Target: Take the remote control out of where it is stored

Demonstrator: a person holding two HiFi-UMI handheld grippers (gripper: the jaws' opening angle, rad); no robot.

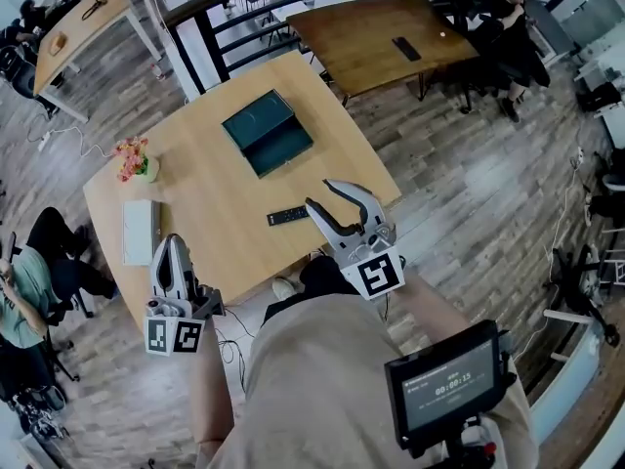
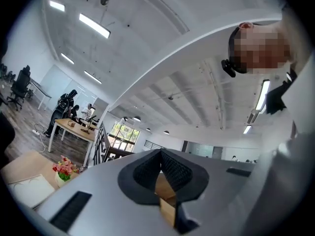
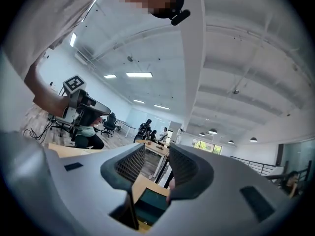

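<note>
Surface (image 1: 215,169) light tan wood.
Box (image 1: 268,132) dark teal, lid and inside alike.
Remote (image 1: 287,216) black.
Flowers (image 1: 132,150) pink and orange, pot pale green.
Flat slab (image 1: 140,231) white.
Floor (image 1: 469,193) grey-brown planks.
Far surface (image 1: 376,37) darker brown wood.
Left tongs (image 1: 174,247) and right tongs (image 1: 324,193) pale grey. Pads (image 2: 145,171) black, fine grid texture. Cubes black-white square markers.
Shirt (image 1: 322,379) beige.
Screen (image 1: 454,384) black frame, teal display.

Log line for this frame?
remote: on table, outside open box | right claw: open, empty, near remote | left claw: shut, empty
</note>
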